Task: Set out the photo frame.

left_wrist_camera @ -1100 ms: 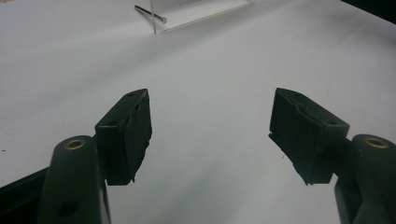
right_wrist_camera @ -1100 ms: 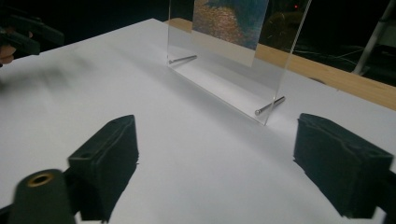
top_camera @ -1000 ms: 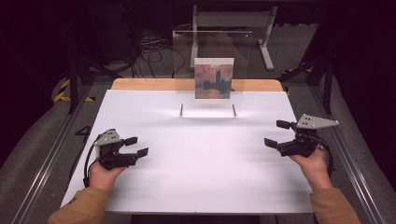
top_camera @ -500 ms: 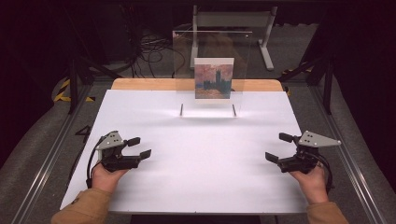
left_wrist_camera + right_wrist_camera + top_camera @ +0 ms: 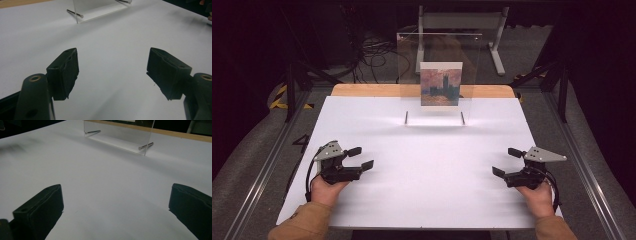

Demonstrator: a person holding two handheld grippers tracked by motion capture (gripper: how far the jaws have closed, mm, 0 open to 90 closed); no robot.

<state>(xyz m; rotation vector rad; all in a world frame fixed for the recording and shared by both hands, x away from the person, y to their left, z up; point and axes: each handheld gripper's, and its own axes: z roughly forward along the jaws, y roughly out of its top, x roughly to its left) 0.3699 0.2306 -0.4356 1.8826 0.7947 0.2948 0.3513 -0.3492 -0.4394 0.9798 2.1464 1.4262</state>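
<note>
The clear stand (image 5: 439,80) with its small picture (image 5: 441,83) stands upright at the far middle of the white surface (image 5: 427,170), untouched, two metal pins at its foot. Well apart from it, the left tongs (image 5: 361,157) have just opened wider and the right tongs (image 5: 507,161) too, both empty. Judging by this, the work has not begun; reaching the stand remains.

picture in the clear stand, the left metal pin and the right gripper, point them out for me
picture (image 5: 440,83), high view, middle of the painted print
left metal pin (image 5: 406,117), high view, middle of the pin's shaft
right gripper (image 5: 506,161), high view, midway between its open fingertips
</note>
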